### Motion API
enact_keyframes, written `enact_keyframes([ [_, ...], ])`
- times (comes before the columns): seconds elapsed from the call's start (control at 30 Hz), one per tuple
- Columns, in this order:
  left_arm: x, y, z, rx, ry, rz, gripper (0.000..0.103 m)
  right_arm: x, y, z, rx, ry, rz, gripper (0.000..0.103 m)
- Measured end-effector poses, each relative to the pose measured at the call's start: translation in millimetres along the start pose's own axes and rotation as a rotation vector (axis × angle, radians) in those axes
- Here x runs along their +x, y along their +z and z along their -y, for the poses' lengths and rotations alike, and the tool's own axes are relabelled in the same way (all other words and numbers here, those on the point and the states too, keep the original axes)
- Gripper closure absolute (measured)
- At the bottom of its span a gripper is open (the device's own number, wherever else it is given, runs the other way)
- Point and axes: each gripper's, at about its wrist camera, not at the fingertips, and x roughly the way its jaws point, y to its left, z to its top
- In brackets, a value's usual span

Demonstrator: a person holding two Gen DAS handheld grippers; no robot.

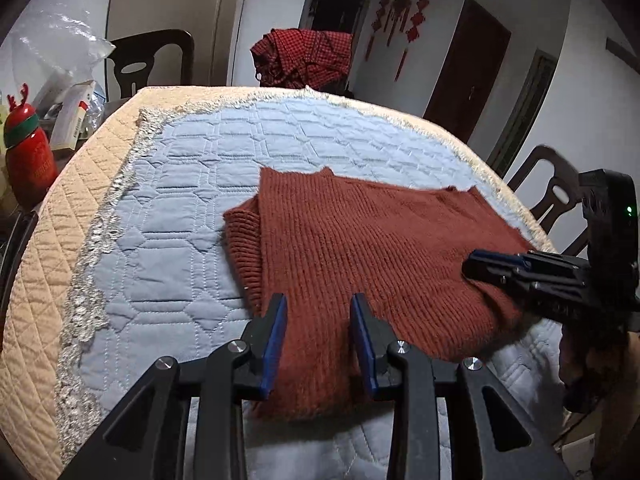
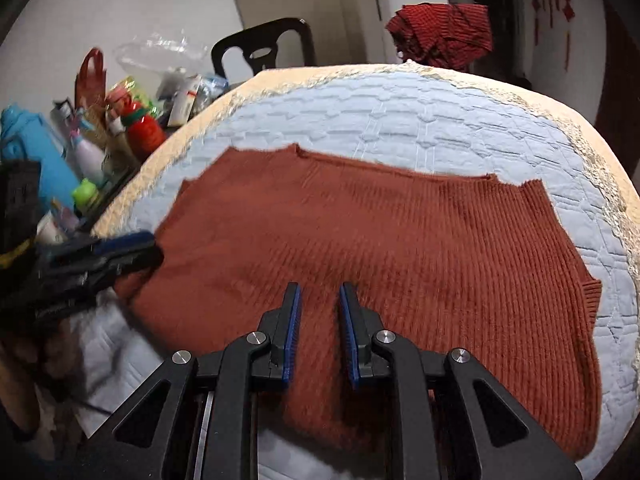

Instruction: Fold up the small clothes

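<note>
Lying flat on the pale blue quilted cover (image 1: 188,184) of a round table: a rust-brown knitted sweater (image 1: 360,248), spreading toward the near edge, with its near hem hanging over and disappearing behind the gripper frames. Showing only a folded ribbed sleeve (image 1: 244,252) at one side in the left view; other sleeve partly cut off.

Hovering over the near part of the knit: left gripper (image 1: 319,316), jaws standing apart, no cloth visibly pinched between the blue pads. Doing likewise: right gripper (image 2: 320,308), jaws narrower but still parted, contact with the fabric impossible to judge.

Blurring beyond the table: a red bottle (image 1: 28,160), cluttered boxes and bags, dark chairs (image 1: 152,60), a red checked cloth (image 1: 304,56) heaped behind the far rim.
</note>
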Motion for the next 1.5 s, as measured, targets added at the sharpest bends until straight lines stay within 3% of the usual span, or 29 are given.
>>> enact_keyframes([
  [0.1,-1.1,0.0,-14.1,-0.06,-0.024,0.002,0.067,-5.1,5.8,-5.1,-0.009,-0.01,0.03,0.083],
  [0.43,33.0,6.9,-46.4,-0.247,-0.126,-0.074,0.064,4.8,10.0,0.3,0.061,-0.02,-0.001,0.083],
  [0.67,44.8,23.1,-54.1,-0.264,-0.095,-0.05,0.064,-1.0,-1.8,-8.7,0.057,0.004,-0.02,0.083],
  [0.87,54.0,31.4,-52.1,-0.268,-0.082,-0.045,0.061,17.5,17.5,9.5,0.101,-0.021,-0.003,0.083],
  [1.03,41.3,16.2,-51.4,-0.281,-0.145,-0.076,0.061,13.5,15.8,2.8,0.078,-0.008,-0.006,0.083],
  [1.2,30.5,-0.7,-54.8,-0.326,-0.198,-0.082,0.061,-4.8,-10.0,-5.8,0.065,0.081,-0.027,0.083],
  [1.37,43.0,12.8,-61.2,-0.342,-0.223,-0.068,0.061,-12.5,-23.5,-1.1,0.123,0.125,-0.027,0.083],
  [1.5,52.3,20.8,-65.7,-0.376,-0.249,-0.064,0.063,-13.0,-23.6,-4.3,0.11,0.107,-0.03,0.083],
])
